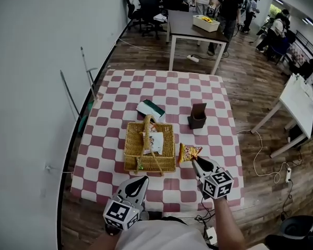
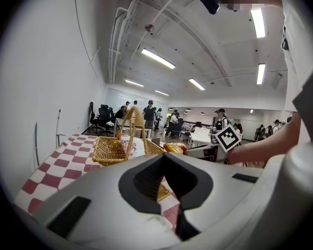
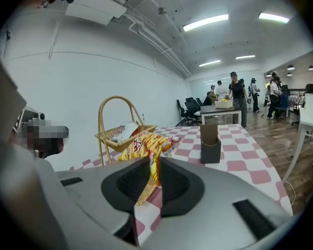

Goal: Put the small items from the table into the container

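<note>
Red-and-white checked cloth covers the desk (image 1: 208,87), which stands in an open office with people at another table far behind. A wicker basket (image 1: 130,139) with a tall handle sits near the front edge and already holds some packets. The right hand-held gripper (image 1: 196,163) has its jaws pinched on the corner of an orange snack packet (image 1: 189,151), holding it just right of the basket, level with its rim. The left hand-held gripper (image 1: 141,181) sits at the front edge below the basket, jaws together and empty. A dark box (image 1: 197,116) and a white and green packet (image 1: 150,109) lie beyond the basket.
</note>
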{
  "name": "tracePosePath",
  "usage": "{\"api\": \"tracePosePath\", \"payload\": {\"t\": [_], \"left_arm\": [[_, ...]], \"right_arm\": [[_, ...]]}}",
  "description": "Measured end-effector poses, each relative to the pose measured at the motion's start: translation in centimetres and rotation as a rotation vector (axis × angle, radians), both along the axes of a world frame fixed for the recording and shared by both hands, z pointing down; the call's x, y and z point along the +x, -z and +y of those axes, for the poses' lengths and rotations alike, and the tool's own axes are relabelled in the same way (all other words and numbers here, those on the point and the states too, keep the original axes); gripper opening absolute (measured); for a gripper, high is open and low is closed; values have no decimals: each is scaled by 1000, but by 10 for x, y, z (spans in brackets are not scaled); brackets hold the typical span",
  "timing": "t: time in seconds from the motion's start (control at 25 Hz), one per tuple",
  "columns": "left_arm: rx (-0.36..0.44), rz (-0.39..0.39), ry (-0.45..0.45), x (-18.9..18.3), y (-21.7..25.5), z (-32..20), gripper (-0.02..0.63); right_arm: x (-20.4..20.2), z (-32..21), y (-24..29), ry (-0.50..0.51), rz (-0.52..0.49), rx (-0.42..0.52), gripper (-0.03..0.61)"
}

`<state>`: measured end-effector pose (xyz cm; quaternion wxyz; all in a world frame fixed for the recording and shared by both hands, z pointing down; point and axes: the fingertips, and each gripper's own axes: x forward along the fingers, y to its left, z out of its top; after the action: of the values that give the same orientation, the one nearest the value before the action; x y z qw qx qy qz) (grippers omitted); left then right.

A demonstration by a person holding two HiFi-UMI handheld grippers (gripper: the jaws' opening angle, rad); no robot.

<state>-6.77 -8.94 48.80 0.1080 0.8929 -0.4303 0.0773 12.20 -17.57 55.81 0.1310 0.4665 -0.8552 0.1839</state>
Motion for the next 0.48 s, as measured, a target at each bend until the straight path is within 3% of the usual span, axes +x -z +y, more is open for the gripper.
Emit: {"api": "tracePosePath", "payload": {"t": [0.48], "left_arm": [[13,10,9,-22,3,4,-9]], "right_arm": [[-26,-10,43,-4,-30,88,72]]}}
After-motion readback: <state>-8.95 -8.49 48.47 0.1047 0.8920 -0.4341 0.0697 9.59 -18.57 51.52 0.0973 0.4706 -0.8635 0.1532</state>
